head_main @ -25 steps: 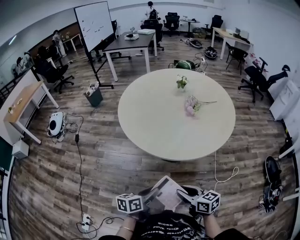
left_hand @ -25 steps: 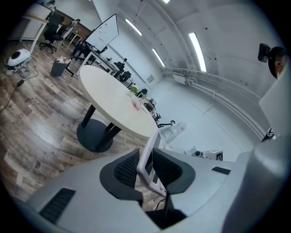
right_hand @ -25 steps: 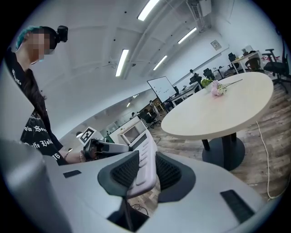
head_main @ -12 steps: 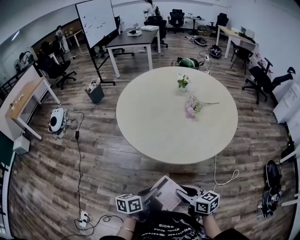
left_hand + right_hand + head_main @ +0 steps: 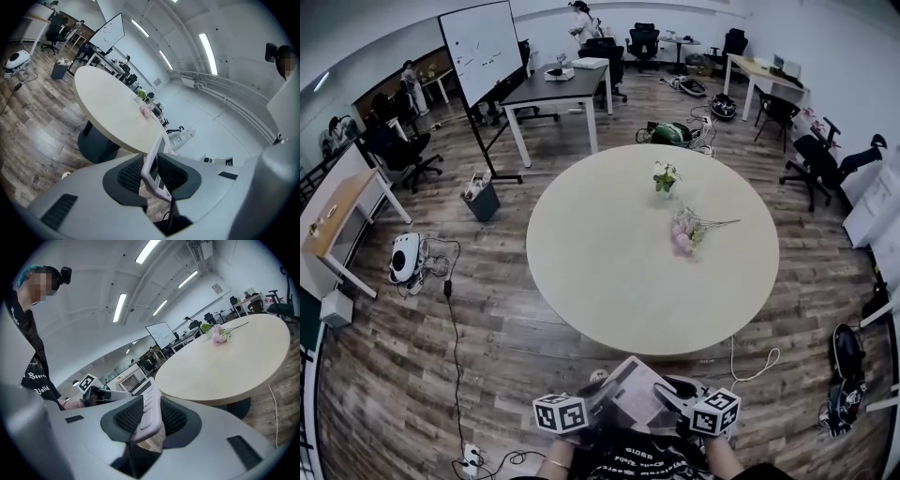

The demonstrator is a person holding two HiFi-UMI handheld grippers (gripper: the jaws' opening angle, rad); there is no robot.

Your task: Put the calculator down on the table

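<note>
A pale grey calculator (image 5: 630,396) hangs between both grippers at the bottom of the head view, just short of the round beige table (image 5: 600,272). My left gripper (image 5: 592,409) is shut on its left edge, and my right gripper (image 5: 671,401) is shut on its right edge. In the left gripper view the calculator (image 5: 152,164) stands edge-on between the ribbed pads (image 5: 132,174). The calculator's keys (image 5: 149,408) show between the pads in the right gripper view. The table top (image 5: 225,362) lies ahead, a little above the jaws.
On the table's far right stand a small vase of flowers (image 5: 664,177) and a loose pink bouquet (image 5: 686,231). A cable (image 5: 750,360) trails on the wooden floor by the table's right side. Desks, office chairs, a whiteboard (image 5: 482,47) and people are behind.
Both grippers and the calculator have moved forward toward the table; its near edge now lies closer to them. The grip on the calculator has not changed.
</note>
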